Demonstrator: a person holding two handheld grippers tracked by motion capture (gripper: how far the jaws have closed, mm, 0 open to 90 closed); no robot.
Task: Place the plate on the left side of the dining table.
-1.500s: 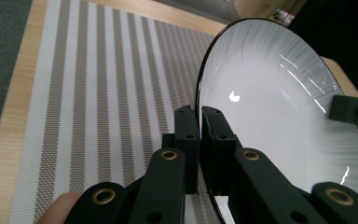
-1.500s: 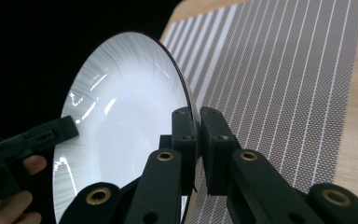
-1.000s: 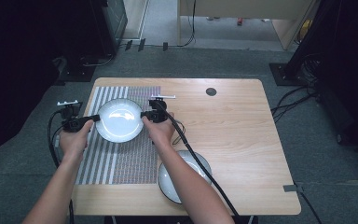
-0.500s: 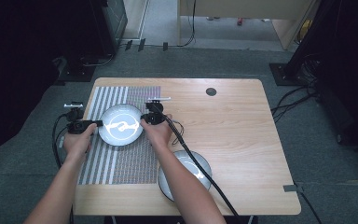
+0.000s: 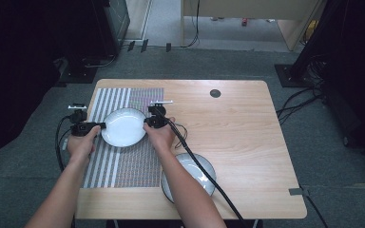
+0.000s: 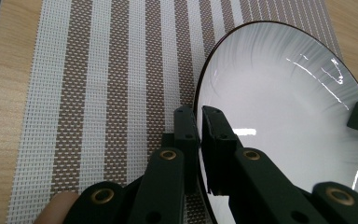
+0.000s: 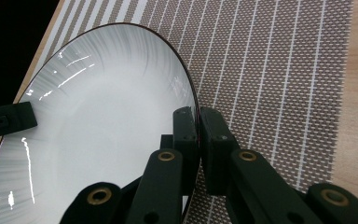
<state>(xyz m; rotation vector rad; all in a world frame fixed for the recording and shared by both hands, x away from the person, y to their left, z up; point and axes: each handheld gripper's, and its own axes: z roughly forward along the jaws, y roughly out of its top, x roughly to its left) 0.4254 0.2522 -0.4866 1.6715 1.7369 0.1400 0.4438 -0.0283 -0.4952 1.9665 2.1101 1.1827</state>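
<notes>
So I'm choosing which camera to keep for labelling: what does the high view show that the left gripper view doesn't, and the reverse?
The high view alone gives the layout: a second plate near the table's front edge, the person's forearms, and the floor around.

The left gripper view alone gives the close detail: the left gripper with its jaws closed on the white plate's dark rim, one jaw inside and one outside, and the weave of the striped placemat.

Both show the white plate over the placemat, held at opposite edges; the right gripper appears at the far rim.
</notes>
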